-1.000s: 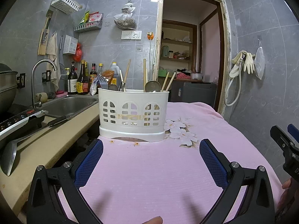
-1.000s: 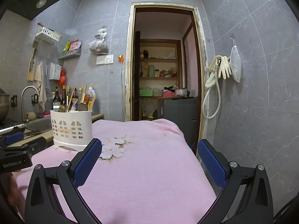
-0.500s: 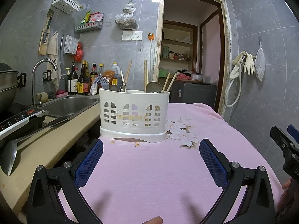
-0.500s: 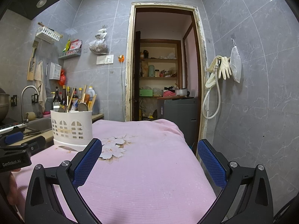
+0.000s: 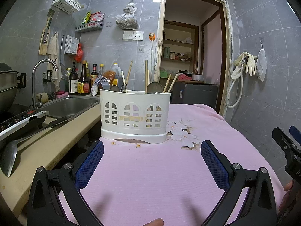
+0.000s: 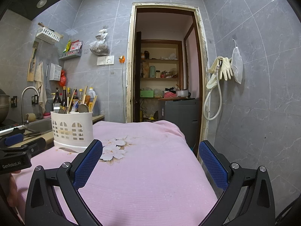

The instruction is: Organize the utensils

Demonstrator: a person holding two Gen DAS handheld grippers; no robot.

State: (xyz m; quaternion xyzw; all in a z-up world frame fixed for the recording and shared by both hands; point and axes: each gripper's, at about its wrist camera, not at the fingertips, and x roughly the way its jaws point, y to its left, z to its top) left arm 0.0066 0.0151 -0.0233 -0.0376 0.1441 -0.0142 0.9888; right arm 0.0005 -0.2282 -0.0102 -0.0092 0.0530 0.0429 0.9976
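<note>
Nothing moved, chopsticks [image 5: 170, 82] upright (leaning right)

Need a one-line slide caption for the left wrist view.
Open left tongs face a white utensil caddy on the pink cloth.

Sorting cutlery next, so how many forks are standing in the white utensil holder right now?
1 fork, tines up, at the left end of the white utensil holder. Others may be hidden inside.

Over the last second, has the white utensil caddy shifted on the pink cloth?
No. In the left wrist view the utensil caddy sits at the same spot beside the flower print on the pink cloth.
</note>
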